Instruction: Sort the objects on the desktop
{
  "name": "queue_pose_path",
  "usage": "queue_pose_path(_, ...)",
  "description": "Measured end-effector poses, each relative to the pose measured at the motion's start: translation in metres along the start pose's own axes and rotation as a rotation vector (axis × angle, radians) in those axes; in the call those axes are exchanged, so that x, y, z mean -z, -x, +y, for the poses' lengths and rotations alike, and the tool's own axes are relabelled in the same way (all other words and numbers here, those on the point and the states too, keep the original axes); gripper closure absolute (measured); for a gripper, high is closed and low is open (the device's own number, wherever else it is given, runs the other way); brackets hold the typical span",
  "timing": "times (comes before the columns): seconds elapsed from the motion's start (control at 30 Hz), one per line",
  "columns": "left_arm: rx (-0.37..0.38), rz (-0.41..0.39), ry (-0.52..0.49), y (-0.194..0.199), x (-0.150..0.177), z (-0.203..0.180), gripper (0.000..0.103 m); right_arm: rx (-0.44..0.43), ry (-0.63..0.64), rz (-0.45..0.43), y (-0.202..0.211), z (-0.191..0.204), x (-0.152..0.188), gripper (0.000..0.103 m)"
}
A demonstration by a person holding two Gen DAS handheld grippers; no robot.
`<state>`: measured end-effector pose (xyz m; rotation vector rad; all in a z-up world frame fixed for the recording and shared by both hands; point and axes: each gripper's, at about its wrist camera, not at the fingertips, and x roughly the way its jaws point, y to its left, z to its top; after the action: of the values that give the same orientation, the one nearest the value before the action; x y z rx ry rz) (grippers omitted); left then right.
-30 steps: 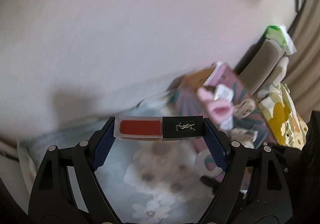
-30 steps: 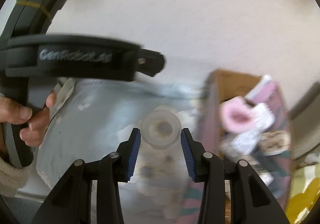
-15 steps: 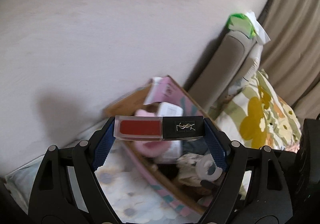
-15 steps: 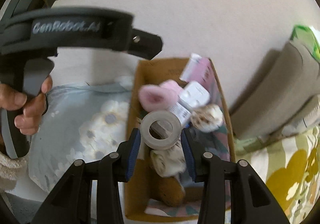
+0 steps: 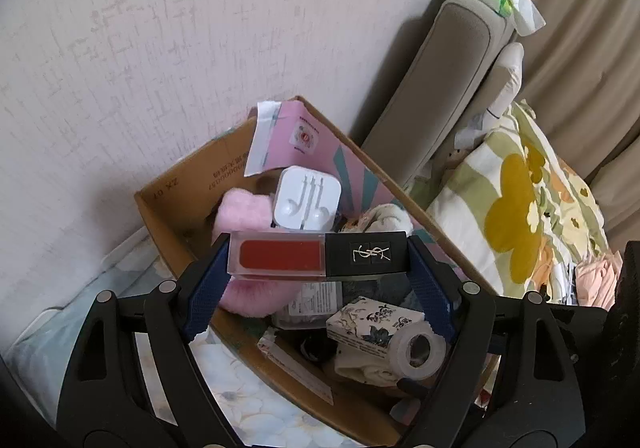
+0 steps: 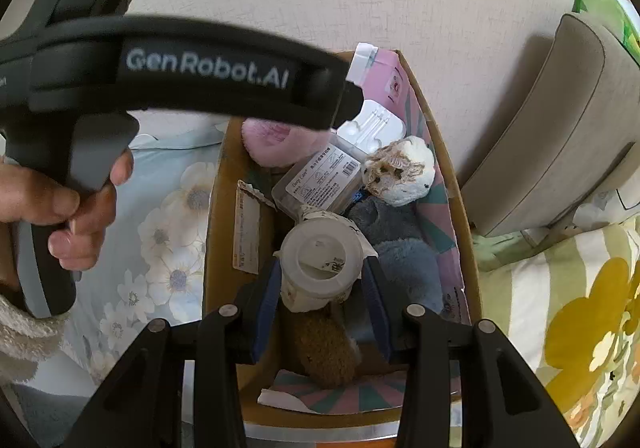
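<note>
The lip gloss tube (image 5: 318,256) is pinched end-to-end, long axis crosswise, by the left gripper (image 5: 318,268) right over the cardboard box (image 5: 160,207), while the tape roll (image 6: 320,262) is clamped by the right gripper (image 6: 322,288) lower inside it.

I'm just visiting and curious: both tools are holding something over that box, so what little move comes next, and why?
Probably the right gripper opens its fingers to drop the tape roll. It already hangs low inside the cardboard box, just above the soft toys, so the fall is short. The left gripper, clamping the lipstick, looks higher above the box and would likely follow.
</note>
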<state>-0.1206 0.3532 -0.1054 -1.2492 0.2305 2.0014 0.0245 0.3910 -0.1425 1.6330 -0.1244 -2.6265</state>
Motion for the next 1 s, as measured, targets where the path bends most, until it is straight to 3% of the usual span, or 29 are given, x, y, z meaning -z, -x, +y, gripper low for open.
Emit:
queue_pose_path(0.2,-0.021,0.042,0.018,-0.007,0.000,0.002,0.020,0.009,0.010,0.008,-0.012,0.000,-0.002,0.063)
queue_pose_path(0.23,-0.023,0.051,0.033,-0.008,0.000,0.004,0.017,0.022,0.010,0.019,-0.015,0.002,-0.002,0.058)
queue_pose_path(0.3,-0.015,0.056,0.052,-0.008,-0.001,0.005,0.001,0.032,0.013,0.029,-0.015,0.005,-0.001,0.019)
queue_pose_path(0.47,-0.016,0.008,0.040,0.002,0.001,0.003,0.000,0.025,0.011,0.011,-0.015,0.009,0.003,0.001)
queue_pose_path(1.0,-0.041,-0.025,0.083,0.039,0.009,0.019,0.000,0.061,0.021,0.003,-0.010,0.022,0.006,0.001)
